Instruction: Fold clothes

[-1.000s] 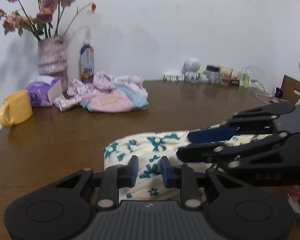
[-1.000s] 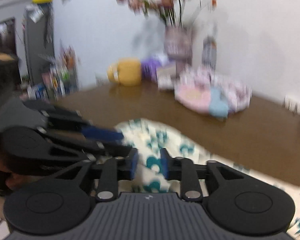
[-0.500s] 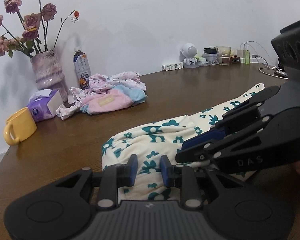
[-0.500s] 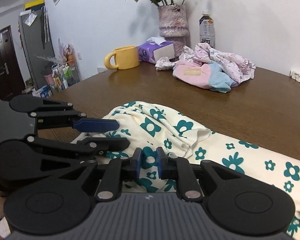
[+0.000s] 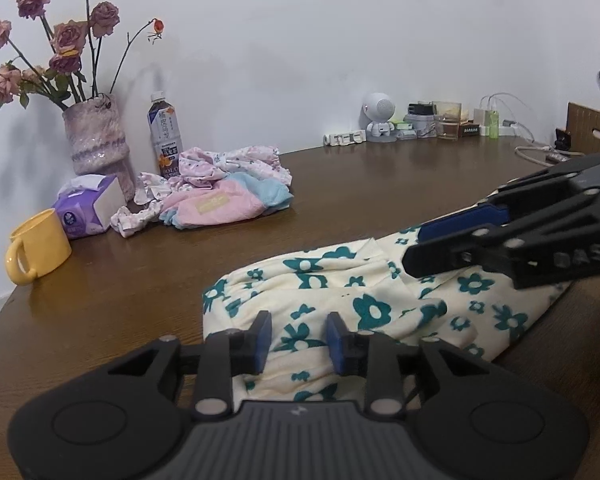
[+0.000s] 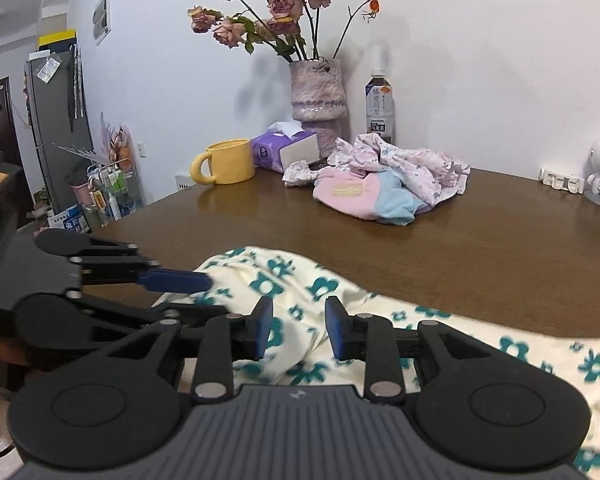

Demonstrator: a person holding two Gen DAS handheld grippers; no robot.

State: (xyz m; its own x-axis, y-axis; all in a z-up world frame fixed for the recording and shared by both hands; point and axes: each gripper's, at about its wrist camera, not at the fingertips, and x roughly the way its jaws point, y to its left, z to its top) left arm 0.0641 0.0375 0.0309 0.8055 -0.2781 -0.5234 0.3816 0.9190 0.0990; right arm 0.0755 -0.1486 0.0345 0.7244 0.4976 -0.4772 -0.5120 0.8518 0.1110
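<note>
Table (image 5: 380, 184): brown wood, carrying everything in view.

Floral garment (image 5: 340, 292): cream cloth with teal flowers, lying bunched and creased at the near edge of the table, under both grippers. One end is rounded and doubled over; the rest trails off toward the right wrist view's lower right. Judged light, limp and not slippery; it will sag and drag rather than hold shape. Best taken at a hem or corner, both ends lifted together; a pinch mid-panel would only gather a ridge.

Left gripper (image 5: 298, 336): fingers parted, cloth showing in the gap, nothing clamped.

Right gripper (image 6: 298, 326): likewise released, poised just over a raised fold.

Pile of pink, blue and floral clothes (image 5: 220, 192): well apart, toward the far side, no obstruction.

Vase of dried roses (image 5: 98, 140), tissue box (image 5: 88, 206), yellow mug (image 5: 40, 246), tea bottle (image 5: 165, 132): grouped behind the pile; tippable if cloth is swung wide.

Small items along the wall (image 5: 420, 124): clear of the work.
</note>
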